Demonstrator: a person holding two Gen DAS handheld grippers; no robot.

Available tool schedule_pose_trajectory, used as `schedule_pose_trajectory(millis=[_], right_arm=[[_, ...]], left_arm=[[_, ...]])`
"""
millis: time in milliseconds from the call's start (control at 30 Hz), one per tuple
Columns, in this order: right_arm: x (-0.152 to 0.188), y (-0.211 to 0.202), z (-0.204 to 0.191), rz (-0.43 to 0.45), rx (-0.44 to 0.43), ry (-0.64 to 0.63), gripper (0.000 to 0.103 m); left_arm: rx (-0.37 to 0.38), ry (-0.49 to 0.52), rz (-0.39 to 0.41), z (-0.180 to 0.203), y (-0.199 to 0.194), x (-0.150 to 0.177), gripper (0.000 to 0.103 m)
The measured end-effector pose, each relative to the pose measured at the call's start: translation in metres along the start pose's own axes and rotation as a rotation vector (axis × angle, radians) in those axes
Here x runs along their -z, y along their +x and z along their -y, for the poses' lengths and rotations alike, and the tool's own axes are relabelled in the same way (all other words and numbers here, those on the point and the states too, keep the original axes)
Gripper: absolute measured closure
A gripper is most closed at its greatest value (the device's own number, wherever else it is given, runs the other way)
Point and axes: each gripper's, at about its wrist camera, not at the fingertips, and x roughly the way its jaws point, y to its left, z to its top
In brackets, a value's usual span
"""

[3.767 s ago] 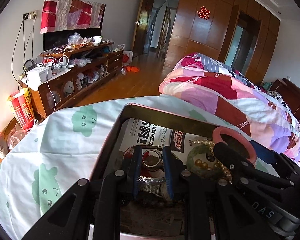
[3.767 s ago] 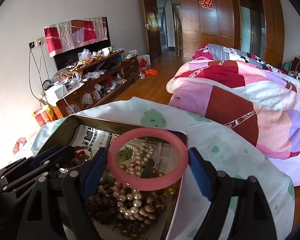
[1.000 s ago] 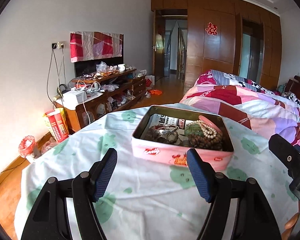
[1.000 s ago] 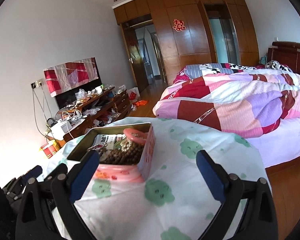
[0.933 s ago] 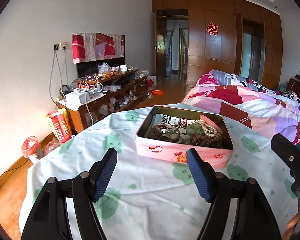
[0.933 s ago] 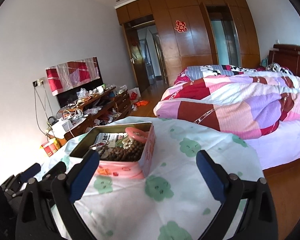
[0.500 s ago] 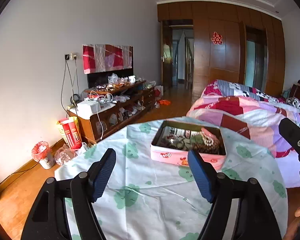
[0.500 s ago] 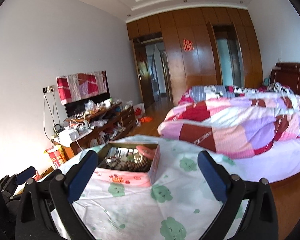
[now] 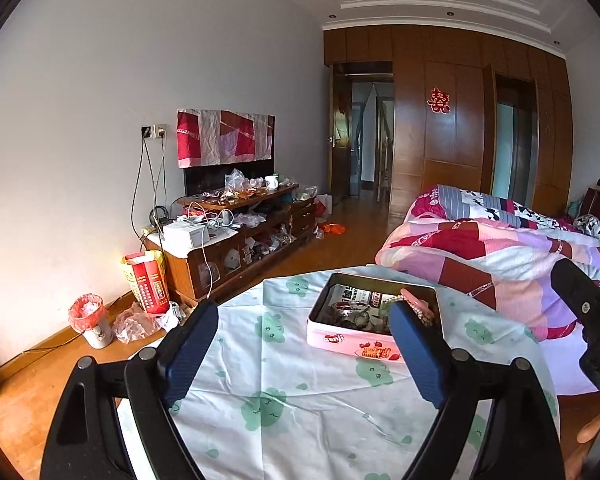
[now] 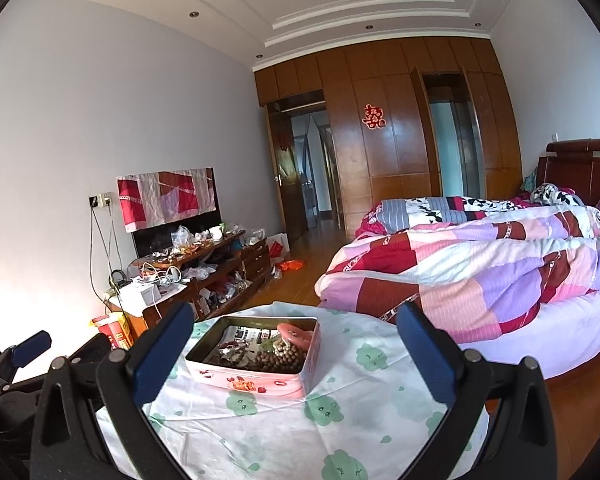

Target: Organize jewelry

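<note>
We list the bed [image 10: 500, 264] with its patchwork quilt, then the table [image 10: 340, 432] under a white cloth with green prints. On the cloth sits the pink tin [image 10: 260, 376] — jewelry heaped inside (a pink bangle [image 10: 296, 334] on top). Our left gripper [image 9: 300, 354] has just been widening and our right gripper [image 10: 292, 350] stands spread — both empty, short of the tin.

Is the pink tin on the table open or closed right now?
Open. The pink tin has no lid on it, and beads and a pink bangle show inside.
</note>
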Motion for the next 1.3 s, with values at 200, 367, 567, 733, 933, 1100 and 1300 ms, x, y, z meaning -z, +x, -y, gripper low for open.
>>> schedule_pose_trajectory(millis=[200,367,567,733,933,1100,1300], right_arm=[[0.0003,-0.0008,0.0002,-0.007,-0.002,0.002,0.000],[0.0003,-0.0016,0.0013,-0.007,-0.004,0.009,0.000],[0.0004,-0.0014,0.0019,-0.007,-0.004,0.008,0.000],[0.0015,-0.0016,0.0028,-0.011,-0.004,0.008,0.000],[0.0018,-0.0008,0.0038,-0.014,-0.003,0.010,0.000],[0.0013,-0.0006,0.0037,-0.010,-0.002,0.012,0.000],[0.0011,-0.0004,0.0034,-0.011,-0.001,0.013,0.000]], left_arm=[[-0.019,-0.003,0.005,-0.0002,-0.0001,0.0008,0.016],[-0.022,0.001,0.007,-0.0001,-0.0006,0.0008,0.016],[-0.021,0.004,0.016,0.0009,-0.0031,0.0009,0.015],[-0.027,0.009,0.019,0.0006,-0.0034,0.0009,0.015],[-0.030,0.010,0.018,0.0010,-0.0031,0.0016,0.015],[-0.035,0.011,0.020,0.0009,-0.0035,0.0017,0.015],[-0.074,0.018,0.069,0.0005,-0.0088,-0.0003,0.015]])
